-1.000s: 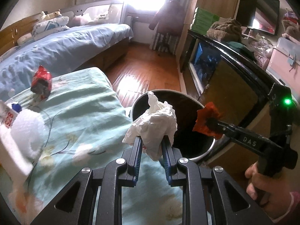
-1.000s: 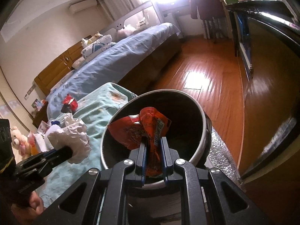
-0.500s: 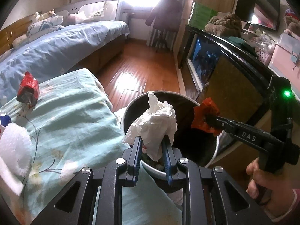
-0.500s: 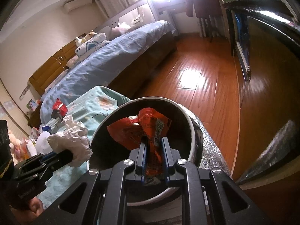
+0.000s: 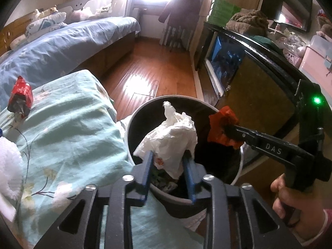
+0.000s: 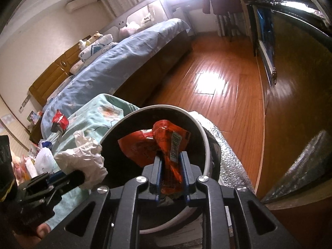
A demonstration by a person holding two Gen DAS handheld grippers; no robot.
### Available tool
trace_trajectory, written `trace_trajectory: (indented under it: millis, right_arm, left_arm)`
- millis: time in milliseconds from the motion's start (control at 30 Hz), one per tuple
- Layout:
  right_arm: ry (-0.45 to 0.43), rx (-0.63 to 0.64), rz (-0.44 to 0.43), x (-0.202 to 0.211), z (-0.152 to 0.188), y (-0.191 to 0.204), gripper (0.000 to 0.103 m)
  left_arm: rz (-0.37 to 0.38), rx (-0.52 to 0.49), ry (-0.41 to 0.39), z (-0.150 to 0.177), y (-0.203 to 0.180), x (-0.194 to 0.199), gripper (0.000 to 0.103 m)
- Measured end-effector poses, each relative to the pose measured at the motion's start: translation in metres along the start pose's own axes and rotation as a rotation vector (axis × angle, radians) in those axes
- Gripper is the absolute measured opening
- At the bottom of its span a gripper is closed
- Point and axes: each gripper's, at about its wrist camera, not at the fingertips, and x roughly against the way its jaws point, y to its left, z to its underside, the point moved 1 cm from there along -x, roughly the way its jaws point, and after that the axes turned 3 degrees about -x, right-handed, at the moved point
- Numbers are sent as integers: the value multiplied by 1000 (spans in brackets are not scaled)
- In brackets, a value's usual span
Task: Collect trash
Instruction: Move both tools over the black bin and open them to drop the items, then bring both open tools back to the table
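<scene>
My left gripper (image 5: 168, 157) has opened around a crumpled white tissue (image 5: 170, 139), which still sits between its fingers above the round trash bin (image 5: 182, 101). My right gripper (image 6: 170, 157) is shut on an orange-red snack wrapper (image 6: 157, 145) and holds it over the bin's mouth (image 6: 166, 109). The wrapper (image 5: 223, 125) and right gripper (image 5: 228, 130) show in the left wrist view at the bin's right rim. The tissue (image 6: 83, 155) shows at the bin's left in the right wrist view. A red wrapper (image 5: 20, 97) lies on the pale green cloth (image 5: 62, 128).
A blue-covered bed (image 5: 62, 45) stands behind the cloth-covered surface. A dark cabinet (image 5: 259, 78) runs along the right. Wooden floor (image 6: 228, 95) lies beyond the bin. A white fluffy item (image 5: 8, 166) and small clutter (image 6: 39, 153) sit at the cloth's left.
Both grippers moved over the bin's mouth. The left gripper's fingers have spread apart around the tissue. The right gripper keeps its hold on the orange wrapper.
</scene>
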Motion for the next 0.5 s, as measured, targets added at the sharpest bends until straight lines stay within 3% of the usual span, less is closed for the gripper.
trace_trajectory:
  millis: [33,100,300,367,433,500]
  right_arm:
    - [-2,-1,4,1,0,0,30]
    - [-9,-3,1,2,-1,2,49]
    - [-26,-4,-11,10,4,9,56]
    - [-35,3,-21,15,8,16,61]
    - [-43,13,-35,19,13,23,73]
    - [-45,17,-54,22,17,32,76]
  left_arm:
    - [-1,1,-3,0,0,1,37]
    - [-1,7,-7,2,4,3,48]
    - [-1,40,-27,16,11,22,56]
    - [-1,60,-39,26,18,33,57]
    - [-7,77,-49,35,23,44,58]
    - [-10,96,-60,45,29,55,60]
